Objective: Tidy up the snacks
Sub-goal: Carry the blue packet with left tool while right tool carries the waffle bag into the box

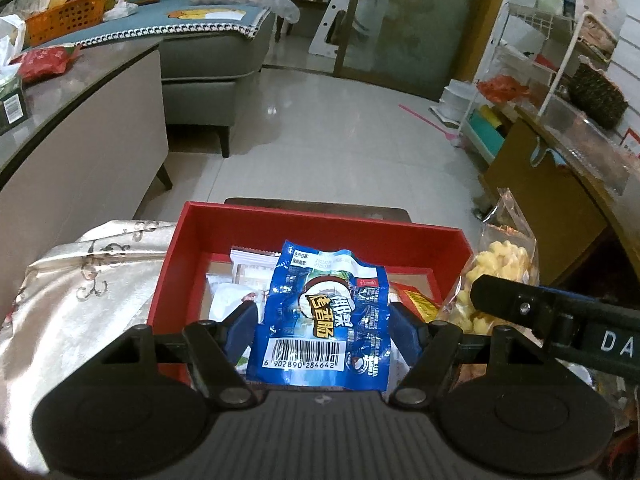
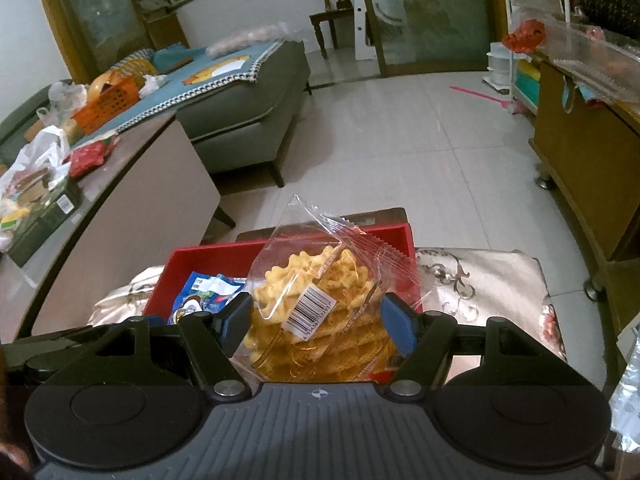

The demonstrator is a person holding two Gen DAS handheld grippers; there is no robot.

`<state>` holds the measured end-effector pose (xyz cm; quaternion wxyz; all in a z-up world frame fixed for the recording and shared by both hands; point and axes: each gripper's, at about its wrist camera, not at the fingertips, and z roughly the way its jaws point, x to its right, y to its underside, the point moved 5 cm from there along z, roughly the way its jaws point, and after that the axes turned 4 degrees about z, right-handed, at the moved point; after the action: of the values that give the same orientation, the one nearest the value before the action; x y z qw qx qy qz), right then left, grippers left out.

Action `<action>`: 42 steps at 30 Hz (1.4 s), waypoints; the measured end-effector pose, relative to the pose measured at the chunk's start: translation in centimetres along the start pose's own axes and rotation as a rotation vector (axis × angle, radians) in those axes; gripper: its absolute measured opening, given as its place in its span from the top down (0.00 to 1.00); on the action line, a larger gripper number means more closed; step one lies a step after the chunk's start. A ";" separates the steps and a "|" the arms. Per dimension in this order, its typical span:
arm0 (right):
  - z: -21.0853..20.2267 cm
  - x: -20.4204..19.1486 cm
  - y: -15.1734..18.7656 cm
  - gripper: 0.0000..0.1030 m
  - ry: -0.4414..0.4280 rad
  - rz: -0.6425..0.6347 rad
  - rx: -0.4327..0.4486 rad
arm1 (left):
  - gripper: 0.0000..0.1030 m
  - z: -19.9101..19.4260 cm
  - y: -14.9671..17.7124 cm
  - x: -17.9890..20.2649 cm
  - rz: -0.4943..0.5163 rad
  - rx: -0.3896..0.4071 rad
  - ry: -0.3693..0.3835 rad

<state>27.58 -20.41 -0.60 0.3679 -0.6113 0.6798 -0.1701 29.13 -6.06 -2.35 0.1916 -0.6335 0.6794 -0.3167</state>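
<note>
Left gripper (image 1: pixel 324 330) clamps blue snack packet (image 1: pixel 326 312) above red box (image 1: pixel 320 222); right gripper (image 2: pixel 316 320) grips clear bag of yellow crisps (image 2: pixel 320 300) beside it.

You are in a living room with a glossy pale tiled floor (image 1: pixel 340 128). A grey sofa (image 2: pixel 256 108) under a teal throw stands at the far left, beside a long low table (image 1: pixel 80 120). Frosted glass doors (image 2: pixel 432 16) close the far wall; a white wire shelf (image 1: pixel 532 60) and wooden cabinet (image 2: pixel 580 160) line the right.
</note>
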 end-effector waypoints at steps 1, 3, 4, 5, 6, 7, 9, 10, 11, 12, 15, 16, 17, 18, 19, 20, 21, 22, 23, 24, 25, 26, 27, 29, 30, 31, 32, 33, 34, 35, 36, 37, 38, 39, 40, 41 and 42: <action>0.3 0.0 -0.1 0.26 -0.001 0.002 -0.003 | 0.38 0.3 0.0 -0.1 -0.001 -0.004 -0.002; 1.0 0.1 -0.2 0.26 -0.001 0.002 -0.012 | 0.38 0.8 0.1 -0.1 0.002 -0.013 -0.007; 1.2 0.1 -0.2 0.26 -0.001 0.002 -0.015 | 0.38 1.2 0.2 -0.1 0.007 -0.019 -0.011; 1.5 0.1 -0.2 0.26 0.000 0.002 -0.019 | 0.38 1.4 0.3 -0.1 0.008 -0.024 -0.014; 1.7 0.1 -0.3 0.26 0.002 0.001 -0.023 | 0.38 1.6 0.4 -0.1 0.008 -0.028 -0.017; 1.9 0.0 -0.4 0.26 0.004 0.001 -0.026 | 0.38 1.8 0.5 -0.1 0.008 -0.032 -0.020; 2.3 0.1 -0.3 0.26 0.007 -0.003 -0.035 | 0.38 2.1 0.5 -0.3 0.005 -0.038 -0.026; 2.5 0.1 -0.1 0.26 0.009 -0.006 -0.042 | 0.38 2.3 0.6 -0.3 0.004 -0.040 -0.031; 2.7 0.1 0.0 0.26 0.013 -0.011 -0.048 | 0.38 2.5 0.6 -0.4 0.002 -0.042 -0.036; 2.9 0.1 0.1 0.26 0.018 -0.016 -0.053 | 0.38 2.6 0.6 -0.5 0.002 -0.044 -0.040; 3.4 0.3 0.3 0.26 0.025 -0.018 -0.064 | 0.38 2.9 0.7 -0.7 0.003 -0.051 -0.049; 3.5 0.3 0.3 0.26 0.027 -0.020 -0.064 | 0.38 3.0 0.8 -0.6 0.007 -0.055 -0.049; 3.6 0.2 0.3 0.26 0.031 -0.026 -0.064 | 0.38 3.1 0.9 -0.6 0.011 -0.057 -0.052; 3.6 0.2 0.2 0.26 0.037 -0.037 -0.063 | 0.38 3.2 0.9 -0.6 0.016 -0.058 -0.056; 3.6 0.2 0.2 0.26 0.043 -0.043 -0.062 | 0.38 3.2 0.9 -0.5 0.023 -0.059 -0.059; 3.6 0.2 0.2 0.26 0.045 -0.044 -0.063 | 0.38 3.2 0.9 -0.4 0.029 -0.060 -0.063; 3.6 0.3 0.2 0.26 0.046 -0.043 -0.064 | 0.38 3.3 1.0 -0.4 0.034 -0.062 -0.066; 3.7 0.3 0.2 0.25 0.050 -0.045 -0.064 | 0.38 3.3 1.0 -0.4 0.039 -0.064 -0.070; 3.7 0.4 0.2 0.25 0.053 -0.048 -0.066 | 0.37 3.4 1.0 -0.4 0.040 -0.067 -0.073; 3.8 0.4 0.3 0.25 0.057 -0.053 -0.066 | 0.37 3.4 1.1 -0.4 0.039 -0.069 -0.075; 3.8 0.4 0.3 0.24 0.061 -0.054 -0.066 | 0.37 3.4 1.1 -0.4 0.039 -0.071 -0.075; 3.8 0.4 0.2 0.24 0.065 -0.054 -0.068 | 0.37 3.4 1.1 -0.5 0.039 -0.074 -0.074; 3.8 0.4 0.2 0.23 0.066 -0.056 -0.069 | 0.37 3.4 1.2 -0.5 0.040 -0.076 -0.075; 3.8 0.5 0.2 0.21 0.074 -0.058 -0.071 | 0.37 3.5 1.1 -0.6 0.042 -0.079 -0.079; 3.9 0.6 0.2 0.21 0.080 -0.059 -0.072 | 0.37 3.5 1.1 -0.6 0.040 -0.080 -0.080; 3.9 0.7 0.3 0.20 0.086 -0.061 -0.071 | 0.37 3.5 1.1 -0.7 0.038 -0.082 -0.080; 4.0 0.8 0.3 0.20 0.088 -0.061 -0.072 | 0.37 3.4 1.1 -0.7 0.037 -0.082 -0.082; 4.0 0.9 0.3 0.19 0.089 -0.059 -0.070 | 0.36 3.4 1.1 -0.7 0.036 -0.080 -0.084; 4.0 1.0 0.2 0.19 0.090 -0.057 -0.069 | 0.36 3.4 1.0 -0.8 0.037 -0.079 -0.088; 4.0 1.0 0.2 0.19 0.090 -0.056 -0.068 | 0.36 3.3 1.0 -0.8 0.038 -0.078 -0.091; 3.9 0.9 0.1 0.19 0.091 -0.057 -0.061 | 0.36 3.3 1.0 -0.8 0.040 -0.077 -0.093; 3.8 0.9 0.0 0.19 0.091 -0.056 -0.055 | 0.36 3.3 1.0 -0.8 0.043 -0.076 -0.095; 3.7 0.9 -0.1 0.19 0.089 -0.054 -0.051 | 0.36 3.2 0.9 -0.8 0.045 -0.073 -0.100; 3.6 0.8 -0.1 0.19 0.088 -0.051 -0.047 | 0.36 3.1 0.9 -0.8 0.048 -0.068 -0.107; 3.6 0.9 -0.1 0.19 0.089 -0.048 -0.045 | 0.36 3.0 0.7 -0.8 0.053 -0.057 -0.118; 3.6 0.9 -0.1 0.19 0.090 -0.045 -0.043 | 0.35 2.8 0.6 -0.9 0.056 -0.047 -0.126; 3.6 1.0 -0.2 0.19 0.093 -0.039 -0.036 | 0.31 2.6 0.5 -0.9 0.057 -0.038 -0.133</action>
<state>30.26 -20.62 -3.21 0.3214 -0.6223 0.6871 -0.1931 30.59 -5.62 -4.66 0.2335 -0.6369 0.6889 -0.2555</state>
